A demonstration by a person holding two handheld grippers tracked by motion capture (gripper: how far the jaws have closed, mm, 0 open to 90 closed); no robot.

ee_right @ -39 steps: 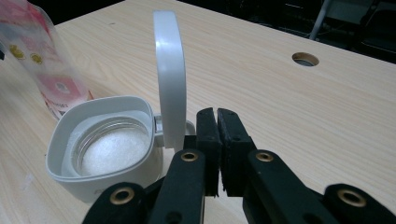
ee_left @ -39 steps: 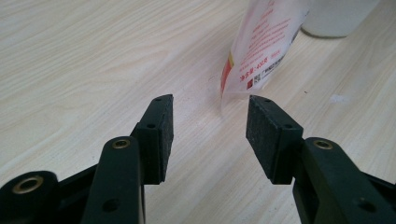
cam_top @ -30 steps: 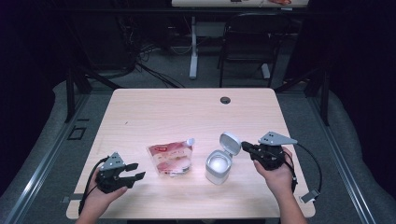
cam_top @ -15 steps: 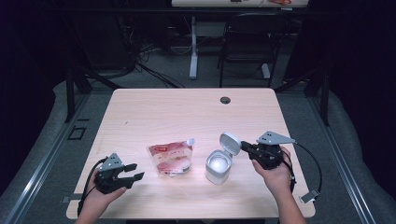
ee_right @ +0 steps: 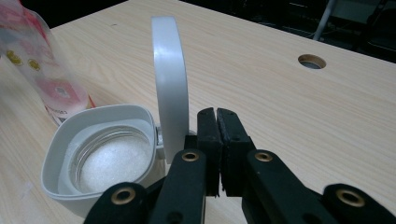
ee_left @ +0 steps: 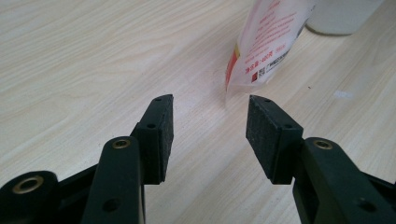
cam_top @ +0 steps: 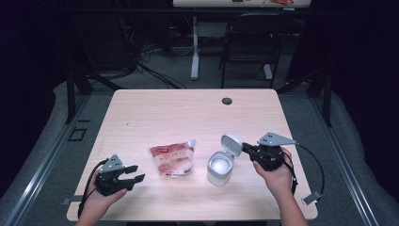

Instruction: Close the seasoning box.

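White jar [cam_top: 220, 168] sits at my tabletop's [cam_top: 188, 113] five o'clock, lid [cam_top: 231, 142] flipped up, just as a second ago. My right gripper [cam_top: 245, 148], fingers pressed together on nothing, has barely shifted beside that lid. My left gripper [cam_top: 133, 173] stays at seven o'clock, fingers wide, facing the pouch [cam_top: 172, 159].

We see bare table [cam_top: 155, 117] behind the pouch [cam_top: 172, 159]; the jar [cam_top: 219, 168] with its raised lid [cam_top: 231, 143] blocks our right gripper [cam_top: 246, 149].
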